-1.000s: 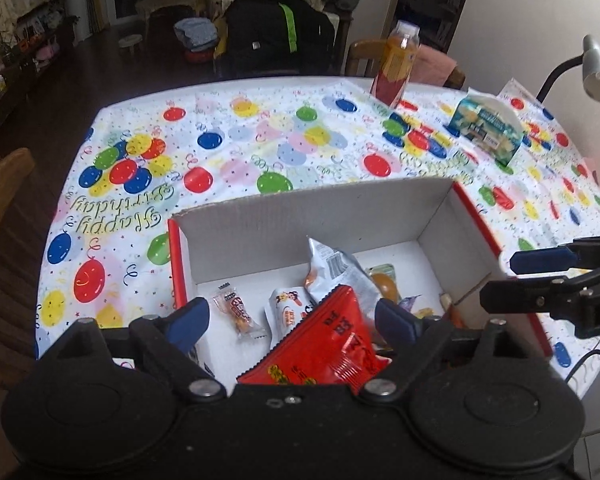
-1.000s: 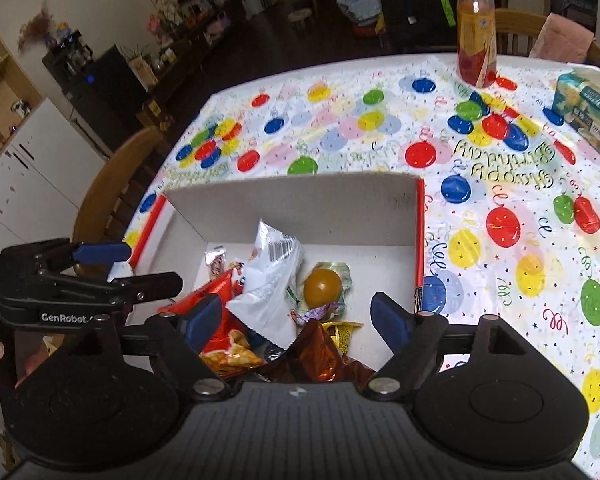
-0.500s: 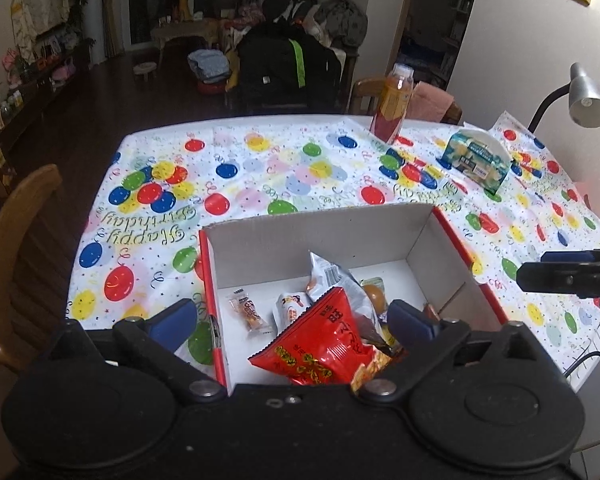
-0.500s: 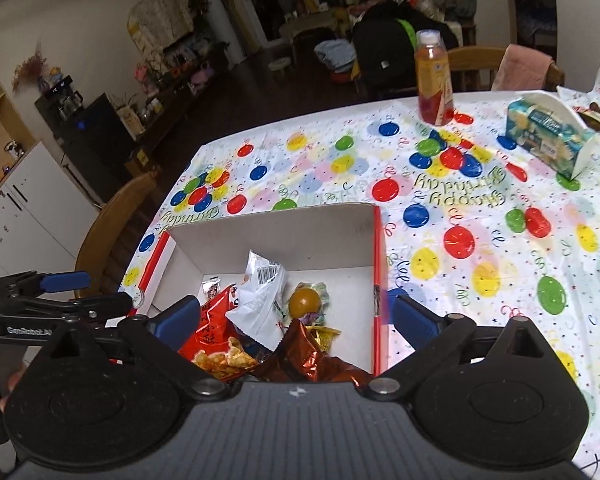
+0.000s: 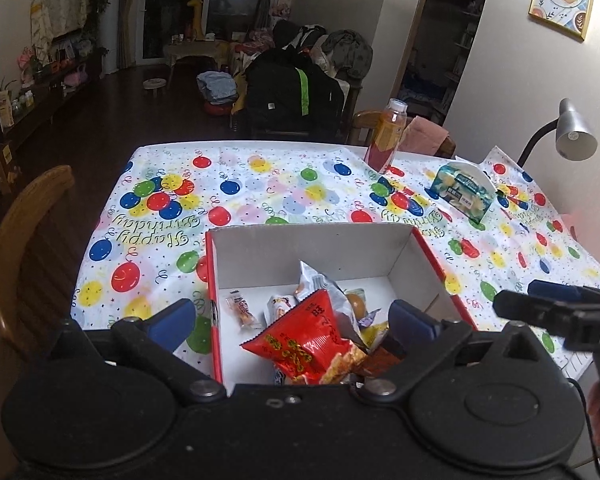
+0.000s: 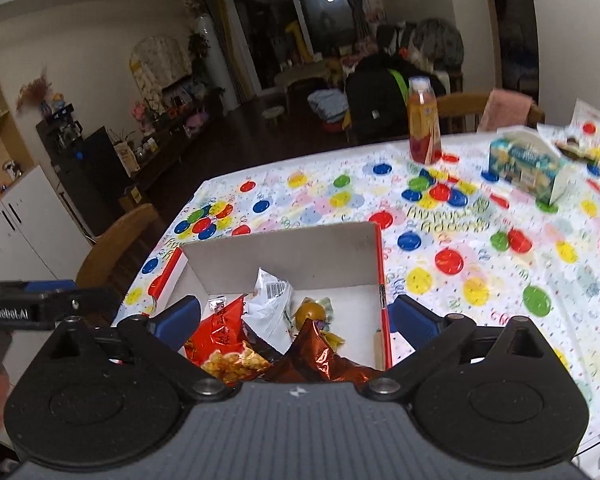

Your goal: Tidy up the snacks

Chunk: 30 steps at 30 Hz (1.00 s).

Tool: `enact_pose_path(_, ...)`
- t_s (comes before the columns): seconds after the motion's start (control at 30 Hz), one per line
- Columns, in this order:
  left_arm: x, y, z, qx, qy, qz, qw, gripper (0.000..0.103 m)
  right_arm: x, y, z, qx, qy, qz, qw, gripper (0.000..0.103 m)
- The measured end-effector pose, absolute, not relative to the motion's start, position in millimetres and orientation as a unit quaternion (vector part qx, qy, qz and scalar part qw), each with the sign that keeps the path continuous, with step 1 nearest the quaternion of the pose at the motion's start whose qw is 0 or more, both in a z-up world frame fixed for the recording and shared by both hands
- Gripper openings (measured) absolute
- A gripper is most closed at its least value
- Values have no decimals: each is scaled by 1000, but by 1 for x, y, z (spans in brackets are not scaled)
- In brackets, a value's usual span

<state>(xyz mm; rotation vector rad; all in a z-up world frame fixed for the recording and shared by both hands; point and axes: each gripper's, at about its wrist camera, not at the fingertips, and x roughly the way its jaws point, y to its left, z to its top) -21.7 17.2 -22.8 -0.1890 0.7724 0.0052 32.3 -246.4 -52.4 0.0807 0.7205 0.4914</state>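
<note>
While both grippers are hanging wide and empty, you're finding the red chip bag (image 5: 312, 344) lying just ahead of the left gripper (image 5: 292, 314), inside the box (image 5: 312, 248).

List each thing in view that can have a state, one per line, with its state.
Left gripper: open, empty, above the box.
Right gripper: open, empty, above the box.
Cardboard box: open-topped, snacks piled at its near end.
Red snack bag: sealed, lying in the box.
White snack bag: tilted upright in the box.
Drink bottle: upright, capped, on the table.
Desk lamp: head angled down; on or off unclear.
</note>
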Motion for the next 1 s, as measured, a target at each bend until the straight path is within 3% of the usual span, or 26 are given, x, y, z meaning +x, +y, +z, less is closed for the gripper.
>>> enact_pose_path(1.0,-40,-6,-13,-75,364,-11,929,102,1,-234,-38,64,316,203,925,103)
